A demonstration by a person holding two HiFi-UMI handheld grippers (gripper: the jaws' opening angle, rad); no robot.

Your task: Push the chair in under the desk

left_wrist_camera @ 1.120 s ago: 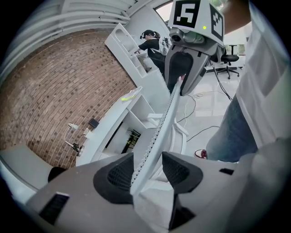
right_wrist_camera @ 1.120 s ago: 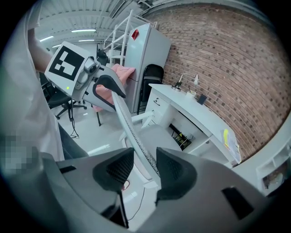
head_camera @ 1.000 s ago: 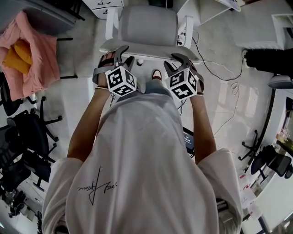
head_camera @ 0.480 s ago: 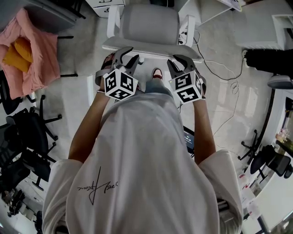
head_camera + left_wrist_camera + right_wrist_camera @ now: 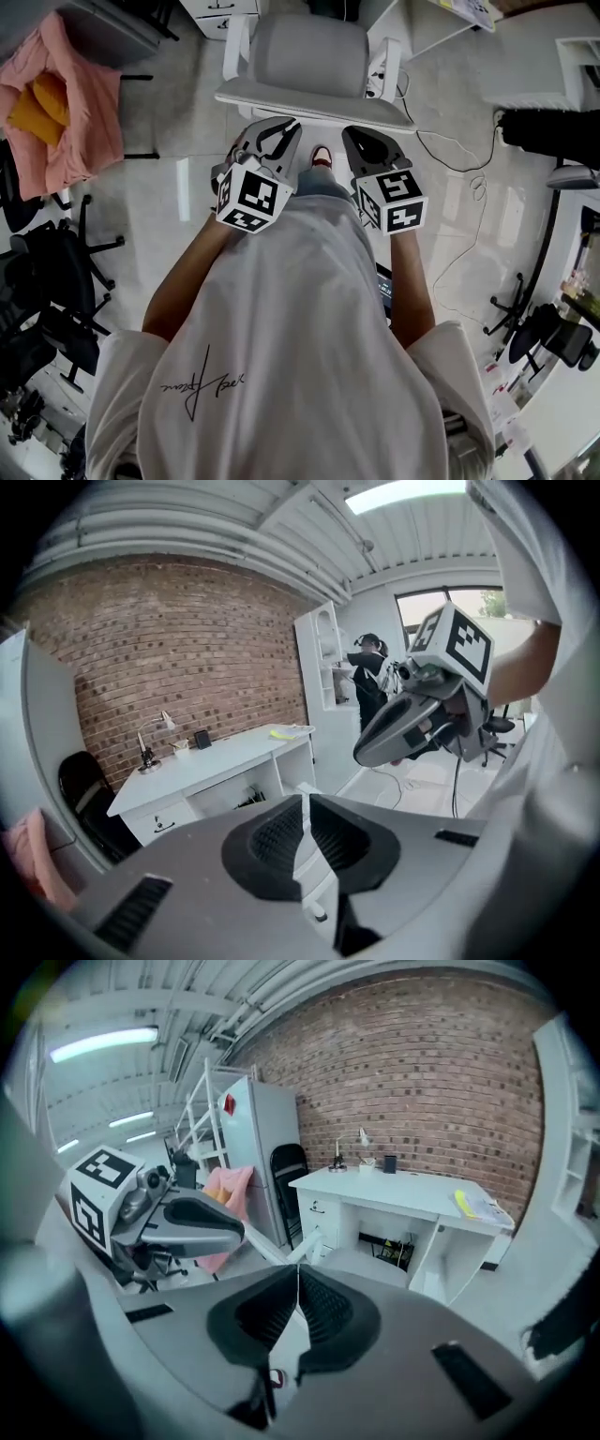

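Chair (image 5: 309, 56) ahead, left gripper (image 5: 284, 129) and right gripper (image 5: 354, 139) side by side near its backrest, tilted downward, jaws just closed together, nothing between them.

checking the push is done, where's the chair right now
Head view, top centre: the grey chair stands just ahead of the left claw and right claw, backrest nearest them, pink cloth off to its left.

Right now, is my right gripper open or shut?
Shut. In the right gripper view, the right gripper has its two black pads meeting along one line, with nothing caught between them.
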